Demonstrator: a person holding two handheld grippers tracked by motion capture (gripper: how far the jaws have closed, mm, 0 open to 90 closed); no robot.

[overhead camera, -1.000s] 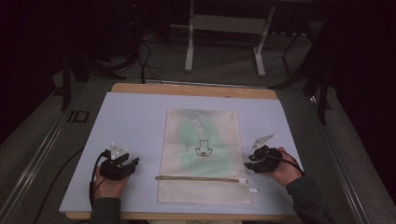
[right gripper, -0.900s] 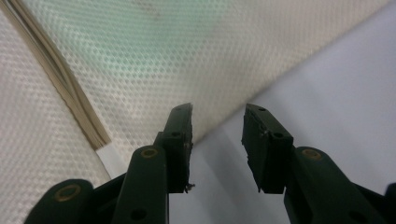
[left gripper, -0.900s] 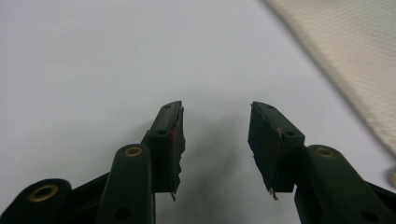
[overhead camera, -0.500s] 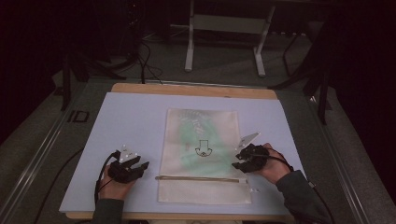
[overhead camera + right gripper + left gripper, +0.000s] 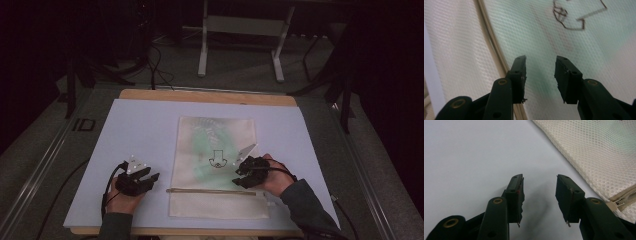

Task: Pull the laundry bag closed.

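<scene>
A white mesh bag (image 5: 217,165) lies flat on the pale blue mat (image 5: 135,130), with something green and a dark line drawing (image 5: 217,159) showing through it. A zipper (image 5: 210,190) runs across the bag near its front end. My left gripper (image 5: 151,178) rests on the mat just left of the bag. It is open, its jaws have just been closing a little, and nothing is between them (image 5: 539,178). The zipper pull (image 5: 616,203) lies to its right. My right gripper (image 5: 240,178) hovers open over the bag's right part (image 5: 540,60), its jaws just closing slightly with nothing between them.
The mat covers a wooden table whose far edge (image 5: 205,96) shows. Beyond it, on the dark floor, stand a metal frame's legs (image 5: 240,50) and cables (image 5: 155,65). Bare mat lies left and right of the bag.
My right gripper has moved left from beside the bag's right edge onto the bag. The left hand has hardly shifted.
</scene>
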